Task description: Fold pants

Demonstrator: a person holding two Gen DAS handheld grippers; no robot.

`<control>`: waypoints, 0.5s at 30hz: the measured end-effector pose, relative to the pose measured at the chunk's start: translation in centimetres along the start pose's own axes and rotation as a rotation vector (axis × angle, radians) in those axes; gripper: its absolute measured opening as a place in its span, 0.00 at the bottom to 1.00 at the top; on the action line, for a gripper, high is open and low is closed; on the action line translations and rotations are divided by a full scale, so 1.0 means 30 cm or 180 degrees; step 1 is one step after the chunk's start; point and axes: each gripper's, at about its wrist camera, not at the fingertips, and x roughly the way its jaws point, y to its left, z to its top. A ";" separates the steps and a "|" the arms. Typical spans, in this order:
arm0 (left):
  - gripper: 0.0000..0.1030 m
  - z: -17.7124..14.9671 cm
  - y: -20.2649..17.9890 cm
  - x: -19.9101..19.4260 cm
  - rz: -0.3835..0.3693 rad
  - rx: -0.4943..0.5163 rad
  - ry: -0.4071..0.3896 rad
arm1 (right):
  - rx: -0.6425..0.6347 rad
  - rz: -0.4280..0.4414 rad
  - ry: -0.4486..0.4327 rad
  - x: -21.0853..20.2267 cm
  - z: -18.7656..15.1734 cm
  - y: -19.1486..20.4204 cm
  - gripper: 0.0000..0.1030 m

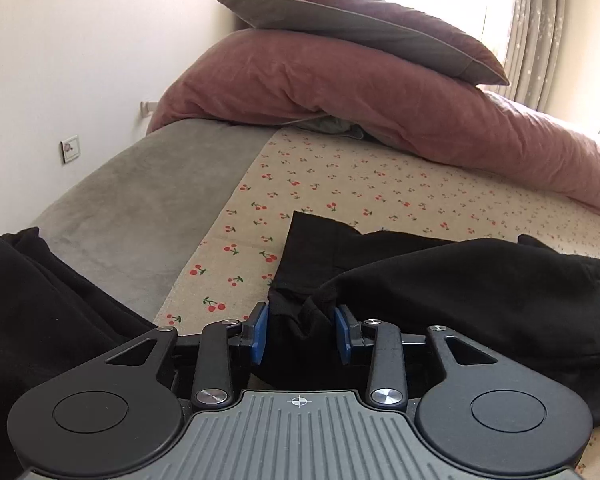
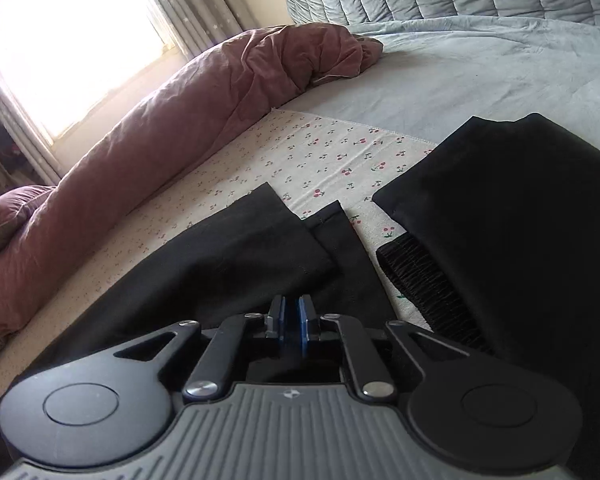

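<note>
Left claw (image 1: 301, 328) parted around black pants (image 1: 460, 280), right claw (image 2: 291, 320) closed empty, two pillows (image 1: 340, 76)

Black pants (image 1: 460, 280), cherry-print cream sheet (image 1: 340, 184), dusty-pink duvet (image 1: 340, 80).

Black pants (image 1: 460, 280) and pink duvet (image 1: 340, 92) lie on the cherry-print bed (image 1: 360, 188).
</note>
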 end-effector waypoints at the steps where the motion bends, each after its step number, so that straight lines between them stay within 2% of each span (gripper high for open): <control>1: 0.46 0.007 -0.007 -0.018 -0.0006 -0.0007 -0.0035 | 0.0116 -0.0015 0.0054 0.026 0.011 0.006 0.23; 3: 0.46 -0.014 -0.020 -0.068 0.0034 -0.0086 -0.0101 | 0.0383 -0.0273 0.0255 0.092 0.018 0.001 0.51; 6: 0.44 -0.033 -0.041 -0.071 0.0203 -0.0142 0.0015 | 0.0865 -0.0438 0.0413 0.199 0.015 -0.031 0.48; 8: 0.44 -0.041 -0.033 -0.077 0.0144 -0.0302 0.0063 | 0.1016 -0.0376 0.0266 0.223 0.013 -0.045 0.48; 9: 0.44 -0.044 -0.020 -0.086 0.0051 -0.0461 0.0069 | 0.1039 -0.0385 0.0211 0.232 0.017 -0.044 0.45; 11: 0.45 -0.045 -0.004 -0.100 -0.0168 -0.0768 0.0042 | 0.1047 -0.0445 0.0156 0.260 0.030 -0.047 0.34; 12: 0.46 -0.046 -0.005 -0.100 -0.0228 -0.0875 0.0032 | 0.1010 -0.0482 0.0185 0.278 0.035 -0.044 0.05; 13: 0.46 -0.047 -0.011 -0.093 -0.0260 -0.0940 0.0038 | 0.0997 -0.0492 0.0247 0.297 0.037 -0.045 0.00; 15: 0.46 -0.047 -0.034 -0.068 -0.0202 -0.0898 0.0084 | 0.0960 -0.0507 0.0149 0.274 0.049 -0.035 0.00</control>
